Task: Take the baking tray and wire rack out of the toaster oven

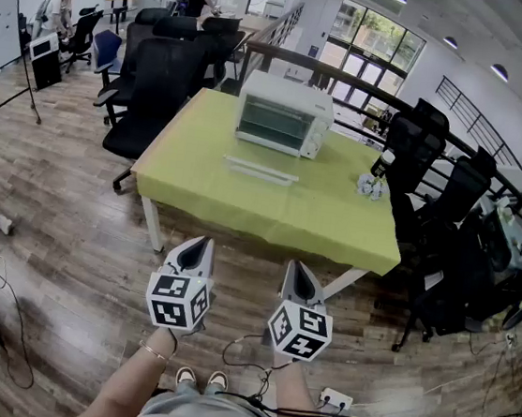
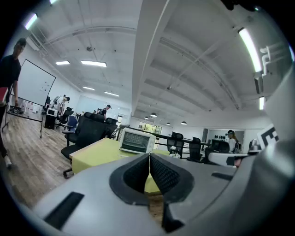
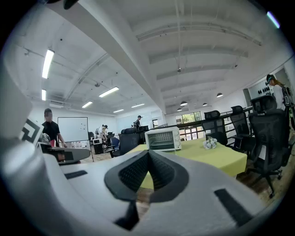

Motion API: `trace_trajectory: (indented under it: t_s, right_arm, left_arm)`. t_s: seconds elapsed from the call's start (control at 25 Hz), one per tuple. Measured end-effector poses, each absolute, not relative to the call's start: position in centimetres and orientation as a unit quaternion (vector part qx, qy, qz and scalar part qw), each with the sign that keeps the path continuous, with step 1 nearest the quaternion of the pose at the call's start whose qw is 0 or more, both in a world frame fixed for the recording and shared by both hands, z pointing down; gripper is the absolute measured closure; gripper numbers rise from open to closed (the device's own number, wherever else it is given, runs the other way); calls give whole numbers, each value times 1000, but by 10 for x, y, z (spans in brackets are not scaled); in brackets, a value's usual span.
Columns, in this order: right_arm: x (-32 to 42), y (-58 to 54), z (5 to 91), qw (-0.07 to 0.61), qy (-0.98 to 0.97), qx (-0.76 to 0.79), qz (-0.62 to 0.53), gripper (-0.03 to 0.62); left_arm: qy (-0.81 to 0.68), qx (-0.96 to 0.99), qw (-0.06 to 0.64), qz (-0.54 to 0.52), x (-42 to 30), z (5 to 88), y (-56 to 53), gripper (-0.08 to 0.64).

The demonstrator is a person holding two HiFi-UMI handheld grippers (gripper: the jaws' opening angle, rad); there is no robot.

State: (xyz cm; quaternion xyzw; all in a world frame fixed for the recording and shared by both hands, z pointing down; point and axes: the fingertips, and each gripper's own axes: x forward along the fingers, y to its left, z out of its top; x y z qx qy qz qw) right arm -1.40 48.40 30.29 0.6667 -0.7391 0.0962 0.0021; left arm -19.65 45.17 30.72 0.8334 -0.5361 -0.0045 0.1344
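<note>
The toaster oven (image 1: 284, 114) stands toward the far side of the table (image 1: 242, 205), on a yellow-green cloth, with its glass door shut and facing the person; what lies behind the glass cannot be made out. A pale flat strip (image 1: 261, 171) lies on the cloth just in front of the oven. A small bunch of flowers (image 1: 370, 186) sits off to its right.

The left gripper (image 1: 204, 243) and the right gripper (image 1: 293, 266) are held side by side over the wooden floor (image 1: 76, 256), short of the table's near edge and well apart from the oven; both point toward it. Each gripper's jaws are pressed together along their ribbed pads, with nothing between them.

The head view alone shows the strip, the person's forearms and the cables on the floor behind the grippers. The left gripper view shows the oven above and slightly left of its closed jaws, with black chairs (image 1: 164, 78) to the left of the table. The right gripper view shows the oven just above and right of its jaws, the flowers farther right, and a person standing by a whiteboard (image 3: 73, 129) at the left.
</note>
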Motion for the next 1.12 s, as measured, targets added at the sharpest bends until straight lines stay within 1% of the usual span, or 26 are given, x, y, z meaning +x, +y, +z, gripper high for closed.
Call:
trace_trajectory:
  t_s: [0.24, 0.44, 0.6, 0.76, 1.12]
  right_arm:
    - [-18, 480, 305, 4, -739, 667, 96, 594]
    - [-24, 477, 302, -18, -735, 669, 107, 592]
    - [-28, 470, 306, -20, -727, 677, 112, 592]
    - [-25, 462, 317, -19, -717, 685, 130, 592]
    - [-3, 384, 330, -19, -707, 693, 139, 592]
  left_arm:
    - [-536, 834, 134, -6, -201, 308, 448, 554]
    - [-530, 837, 133, -3, -209, 309, 445, 554]
    - [-524, 842, 127, -2, -216, 308, 436, 554]
    - [-519, 844, 136, 0, -218, 314, 421, 554]
    - [-513, 847, 140, 9, -201, 331, 344, 554]
